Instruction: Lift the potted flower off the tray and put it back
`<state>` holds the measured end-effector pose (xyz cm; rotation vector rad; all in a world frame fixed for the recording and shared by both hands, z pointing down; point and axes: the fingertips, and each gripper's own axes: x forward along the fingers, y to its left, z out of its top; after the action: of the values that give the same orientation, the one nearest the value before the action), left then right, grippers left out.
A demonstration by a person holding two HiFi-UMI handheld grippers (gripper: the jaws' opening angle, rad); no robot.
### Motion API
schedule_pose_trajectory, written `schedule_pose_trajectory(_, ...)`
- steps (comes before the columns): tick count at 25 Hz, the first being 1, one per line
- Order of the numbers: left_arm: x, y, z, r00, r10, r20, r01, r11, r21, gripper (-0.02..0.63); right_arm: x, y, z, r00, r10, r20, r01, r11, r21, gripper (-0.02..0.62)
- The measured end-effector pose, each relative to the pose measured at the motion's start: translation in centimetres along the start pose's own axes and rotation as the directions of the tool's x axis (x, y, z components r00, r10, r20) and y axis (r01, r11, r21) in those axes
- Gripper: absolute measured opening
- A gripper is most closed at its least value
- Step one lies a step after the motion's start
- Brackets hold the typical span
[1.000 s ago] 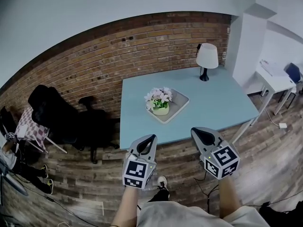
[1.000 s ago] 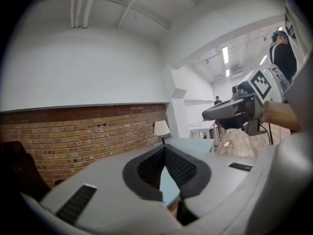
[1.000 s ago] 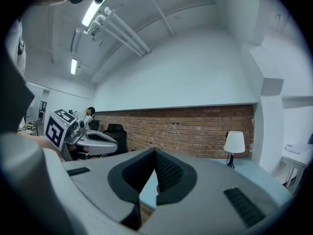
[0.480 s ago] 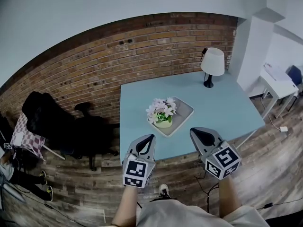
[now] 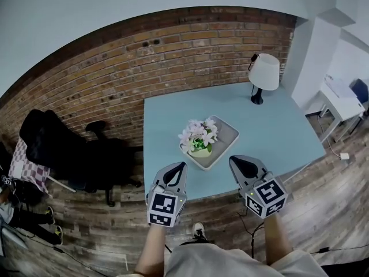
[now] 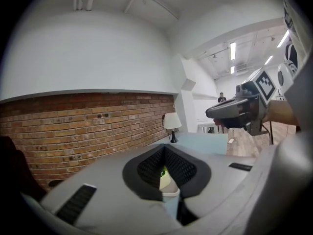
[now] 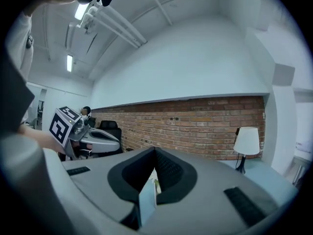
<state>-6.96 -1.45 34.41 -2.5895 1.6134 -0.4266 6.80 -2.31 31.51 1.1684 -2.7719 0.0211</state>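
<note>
At the far left a black office chair (image 5: 55, 143) stands on the wooden floor (image 5: 104, 224) beside the brick wall (image 5: 144, 56). The left gripper (image 5: 181, 168) is held over the near edge of the light blue table (image 5: 173, 114), its jaws clenched together with nothing in them. In the left gripper view the two dark pads meet at the tip, and only a sliver of the pale pot shows through the gap below them, farther off. The potted flower (image 5: 199, 138), pale pink blossoms over green leaves, sits in the near-left part of the grey tray (image 5: 229, 133). The tray lies at an angle near the middle of the table, ahead of the two grippers and apart from both. The right gripper (image 5: 237, 163) hovers at the near table edge to the right of the flower, its jaws likewise closed on nothing. Farther right, at the table's back corner, stands a lamp (image 5: 264, 74) with a white shade and dark foot, and beyond it a white desk (image 5: 340, 97).
</note>
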Motion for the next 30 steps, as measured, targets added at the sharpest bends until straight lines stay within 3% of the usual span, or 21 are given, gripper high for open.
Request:
schedule_pose_trajectory(5, 2.1, 1.5, -1.9, 0.999, -0.017, -0.033, 0.016, 1.000, -0.019, 0.023, 2.2, -1.5, -1.6, 1.000, -0.005, -0.015, 0.007, 0.997, 0.082, 0.014)
schedule_pose_trajectory(13, 5.8, 3.1, -5.1, 0.993, -0.082, -0.082, 0.079, 0.996, -0.039, 0.023, 6.3, -3.1, -4.8, 0.995, -0.042, -0.093, 0.051, 0.994, 0.098, 0.015)
schedule_pose_trajectory(22, 8.2, 5.0, -7.1, 0.989, -0.109, -0.096, 0.103, 0.992, -0.070, 0.025, 8.7, -3.2, -5.6, 0.994, -0.048, -0.094, 0.054, 0.997, 0.064, 0.029)
schedule_pose_trajectory(26, 8.7, 4.9, -8.2, 0.986, -0.123, -0.113, 0.113, 0.989, -0.090, 0.050, 9.7, -2.5, -7.0, 0.988, 0.000, -0.154, 0.007, 0.999, 0.048, 0.127)
schedule_pose_trajectory(28, 9.0, 4.8, -9.0, 0.983, -0.132, -0.126, 0.120, 0.988, -0.096, 0.073, 10.1, -2.3, -7.6, 0.987, 0.013, -0.163, -0.004, 0.999, 0.053, 0.133)
schedule_pose_trajectory(30, 9.3, 4.6, -9.8, 0.981, -0.138, -0.135, 0.123, 0.986, -0.113, 0.099, 10.5, -2.3, -8.4, 0.983, 0.027, -0.181, -0.018, 0.999, 0.047, 0.181)
